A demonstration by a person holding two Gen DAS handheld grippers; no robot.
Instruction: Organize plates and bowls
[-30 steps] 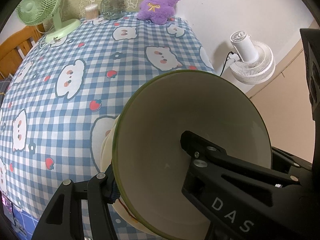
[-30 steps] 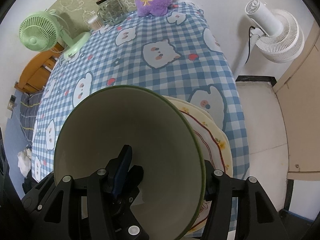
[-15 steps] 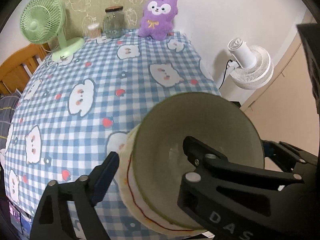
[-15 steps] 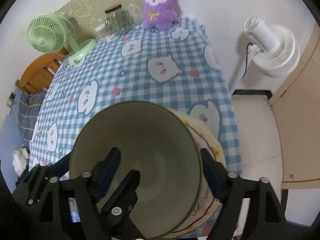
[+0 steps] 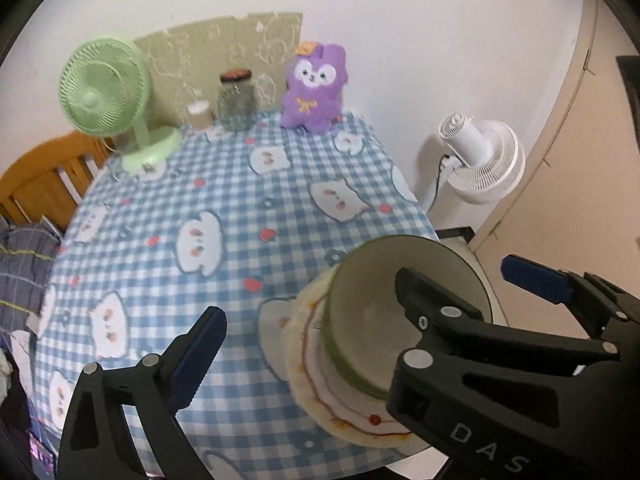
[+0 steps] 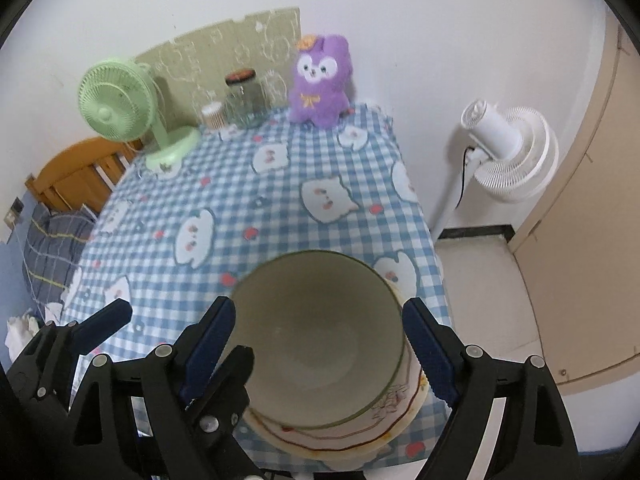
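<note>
A cream bowl with a green rim (image 5: 366,296) (image 6: 320,340) sits on a stack of cream plates with a red line (image 5: 316,364) (image 6: 340,436), at the near right corner of the checked table (image 5: 224,208). My left gripper (image 5: 310,296) hovers above it with its jaws opening. One finger is over the bowl's inside, the other over the cloth to its left, and neither pad presses on it. My right gripper (image 6: 318,308) stands open, its blue pads (image 6: 210,338) apart from the rim on both sides.
At the table's far edge stand a green desk fan (image 5: 106,92), a glass jar (image 5: 236,100), a small cup (image 5: 199,114) and a purple plush toy (image 5: 314,88). A white floor fan (image 5: 480,160) stands right of the table. A wooden bed frame (image 6: 76,168) lies left.
Both grippers were shut on the bowl's rim. They have opened, let it go and pulled up and back. The bowl now rests on the plates.
</note>
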